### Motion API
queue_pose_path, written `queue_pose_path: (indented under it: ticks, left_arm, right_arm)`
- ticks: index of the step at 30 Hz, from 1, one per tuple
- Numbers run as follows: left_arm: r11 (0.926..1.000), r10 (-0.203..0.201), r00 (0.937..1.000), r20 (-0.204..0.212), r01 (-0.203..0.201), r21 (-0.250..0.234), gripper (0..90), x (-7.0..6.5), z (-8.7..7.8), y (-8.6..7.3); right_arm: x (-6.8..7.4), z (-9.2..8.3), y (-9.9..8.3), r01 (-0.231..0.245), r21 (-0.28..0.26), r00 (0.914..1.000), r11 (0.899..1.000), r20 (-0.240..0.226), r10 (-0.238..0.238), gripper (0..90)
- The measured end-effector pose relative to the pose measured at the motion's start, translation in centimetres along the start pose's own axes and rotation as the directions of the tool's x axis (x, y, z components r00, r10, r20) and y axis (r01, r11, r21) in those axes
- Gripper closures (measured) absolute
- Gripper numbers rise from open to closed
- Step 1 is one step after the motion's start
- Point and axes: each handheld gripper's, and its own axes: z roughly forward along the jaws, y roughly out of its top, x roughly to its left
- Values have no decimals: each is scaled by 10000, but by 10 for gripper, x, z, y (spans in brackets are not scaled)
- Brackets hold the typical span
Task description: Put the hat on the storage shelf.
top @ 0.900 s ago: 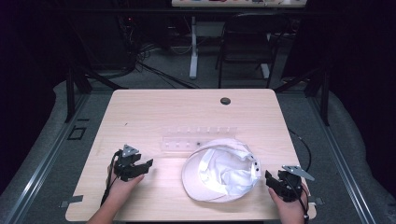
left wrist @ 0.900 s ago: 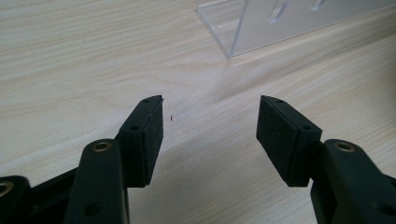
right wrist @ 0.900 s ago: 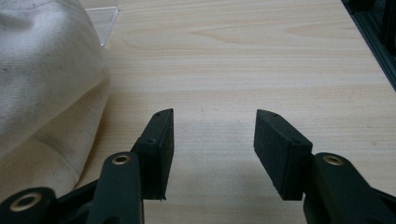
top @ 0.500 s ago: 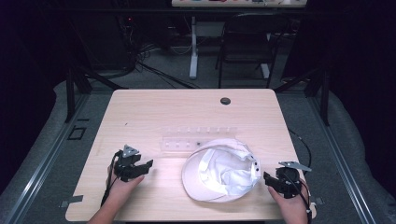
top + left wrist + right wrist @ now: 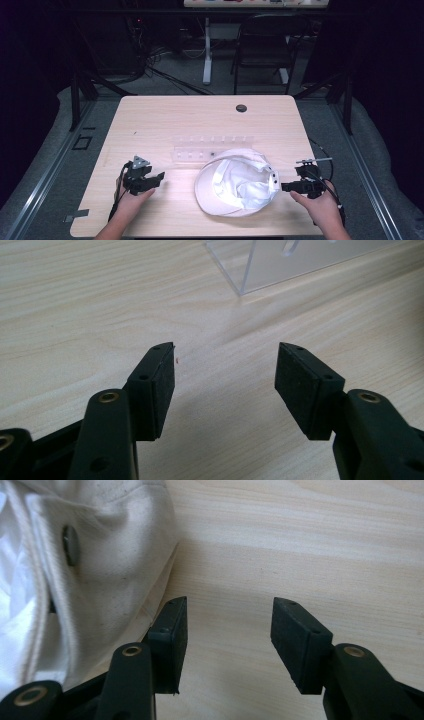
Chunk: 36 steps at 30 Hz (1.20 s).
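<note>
We see a white cap (image 5: pixel 239 181) lying upside down on the light wooden bench (image 5: pixel 200 120), in the near half, right of the middle, its hollow facing up and its brim toward the left. Behind it, just beside its far edge, lies a clear plastic rack (image 5: pixel 200 149); whether the two touch we cannot tell.

The right hand-held gripper (image 5: pixel 286 186) sits low over the bench just beside the cap's right edge, pointing toward it. In the right gripper view its jaws stand wide apart with bare wood between them; the cap's fabric (image 5: pixel 75 580), with a dark stud (image 5: pixel 70 544) on it, lies against the outer side of the left jaw. Nothing is gripped.

The left hand-held gripper (image 5: pixel 157 177) rests near the bench's near-left part, well apart from the cap, pointing toward it. In the left gripper view its jaws are also spread wide over bare wood, and a corner of the clear rack (image 5: pixel 280 265) shows beyond them. It holds nothing.

A small dark round mark (image 5: pixel 241 108) sits near the far edge of the bench.
</note>
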Motion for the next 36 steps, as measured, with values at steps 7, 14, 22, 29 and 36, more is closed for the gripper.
queue_pose_path:
  ticks: [7, 14, 22, 29, 36]
  left_arm:
    - [10000, 9, 10000, -22, -9, 38, 419, 0, 0, 0]
    - [10000, 38, 10000, -35, -38, 47, 420, 0, 1, 0]
    - [10000, 7, 10000, -56, -7, 94, 420, 0, 1, 0]
    - [10000, 57, 10000, -46, -57, 75, 420, 0, 1, 0]
    - [9999, 84, 10000, -39, -84, 83, 420, 0, 2, 0]
  right_arm:
    - [-2, -16, 15, -192, 349, 9987, 9992, -458, 208, 504]
    - [0, -37, 29, -254, 434, 9954, 9987, -914, 293, 508]
    - [4, -47, 42, -270, 937, 9907, 9952, -1303, 392, 499]
    - [15, -44, 48, -33, 1379, 9871, 9904, -1582, 253, 483]
    - [28, -37, 51, 382, 1551, 9880, 9872, -1535, -141, 480]
